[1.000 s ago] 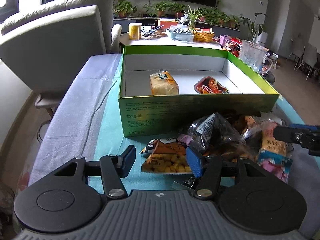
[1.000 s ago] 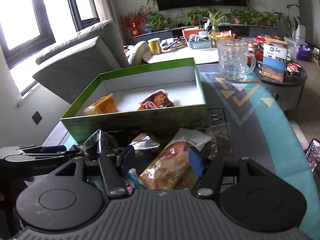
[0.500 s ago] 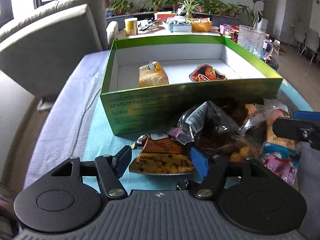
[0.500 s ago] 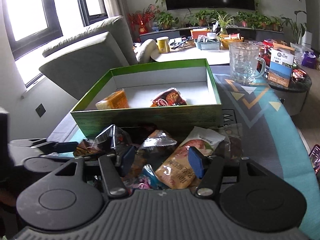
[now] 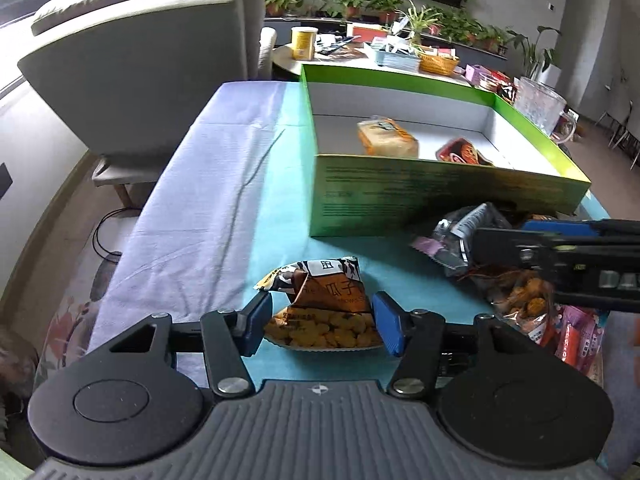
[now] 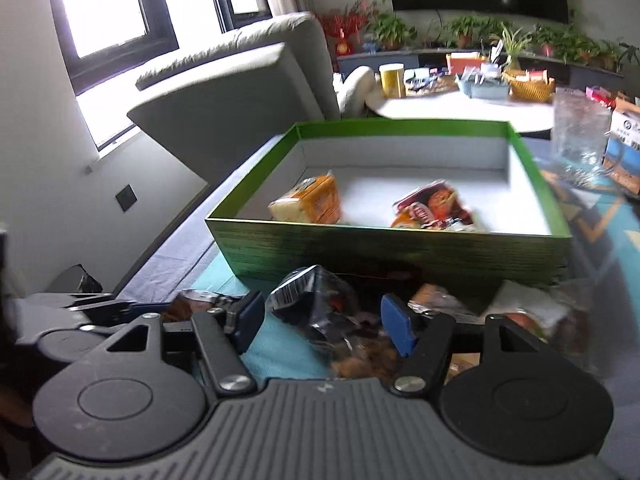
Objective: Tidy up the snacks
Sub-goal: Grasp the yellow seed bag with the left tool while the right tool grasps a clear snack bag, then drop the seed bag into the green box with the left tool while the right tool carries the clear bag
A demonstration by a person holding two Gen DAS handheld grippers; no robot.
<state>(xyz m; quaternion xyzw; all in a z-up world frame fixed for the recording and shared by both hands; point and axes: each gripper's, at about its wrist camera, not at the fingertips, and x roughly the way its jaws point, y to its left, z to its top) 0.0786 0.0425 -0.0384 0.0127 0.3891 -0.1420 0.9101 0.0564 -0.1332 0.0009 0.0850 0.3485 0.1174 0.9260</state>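
Note:
A green box (image 5: 440, 196) (image 6: 400, 252) with a white inside holds a yellow bread packet (image 5: 386, 138) (image 6: 308, 200) and a red snack packet (image 5: 460, 152) (image 6: 434, 206). My left gripper (image 5: 320, 322) is open, its blue pads on either side of an orange nut packet (image 5: 324, 306) lying on the teal cloth. My right gripper (image 6: 322, 320) is open around a clear dark snack bag (image 6: 324, 308) in the pile in front of the box. The right gripper also shows in the left wrist view (image 5: 560, 260), over the pile.
More packets (image 5: 568, 328) lie at the right of the pile. A glass mug (image 5: 540, 102) (image 6: 580, 136) stands right of the box. A grey armchair (image 5: 140, 60) is at the left, a cluttered round table (image 6: 460, 108) behind the box.
Both grippers swung left. The left gripper now straddles the orange nut packet alone. The right gripper moved from the pink packet to the clear dark bag.

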